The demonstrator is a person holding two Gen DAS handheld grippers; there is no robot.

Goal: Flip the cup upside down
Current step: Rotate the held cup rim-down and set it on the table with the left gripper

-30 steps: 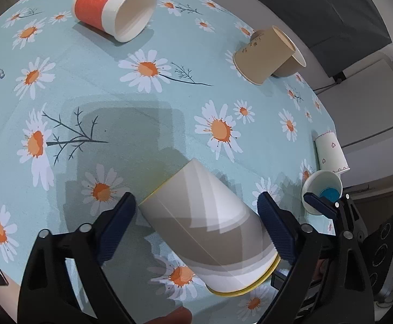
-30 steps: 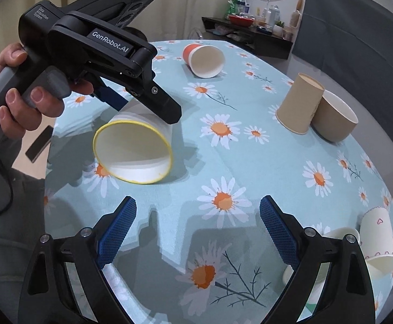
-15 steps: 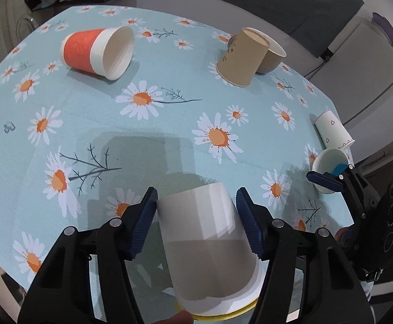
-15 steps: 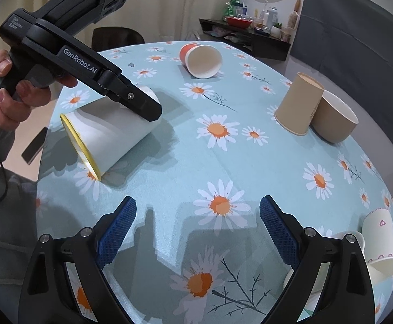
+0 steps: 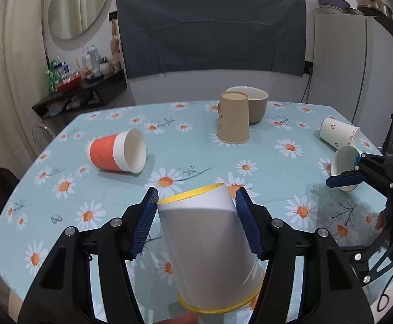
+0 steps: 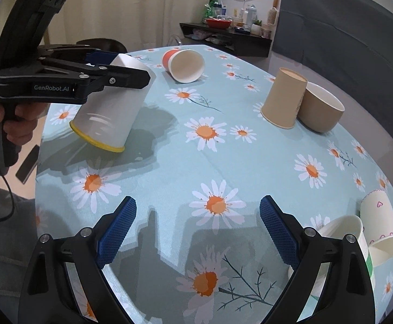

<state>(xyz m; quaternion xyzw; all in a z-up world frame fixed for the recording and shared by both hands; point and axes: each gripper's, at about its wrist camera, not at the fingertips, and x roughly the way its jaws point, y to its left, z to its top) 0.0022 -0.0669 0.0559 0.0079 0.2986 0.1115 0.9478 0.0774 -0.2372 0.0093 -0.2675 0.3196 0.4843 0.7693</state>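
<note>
We had the left gripper [image 5: 196,216] clamped on the white cup [image 5: 210,248] near its base, mouth down, tilted, its yellow rim [image 6: 96,141] touching the tablecloth [image 6: 223,162] on one side only. The right gripper [image 6: 197,232] hung spread wide, holding nothing. To finish well, we needed to level the rim flat before letting go.

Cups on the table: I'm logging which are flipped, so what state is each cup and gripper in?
White cup with yellow rim: rim down, tilted, off upright.
Left gripper: shut on that cup.
Right gripper: open, holding nothing.
Orange cup: on its side.
Brown cup: upside down.
Heart-print cup: on its side.
Beige bowl: upright.
</note>
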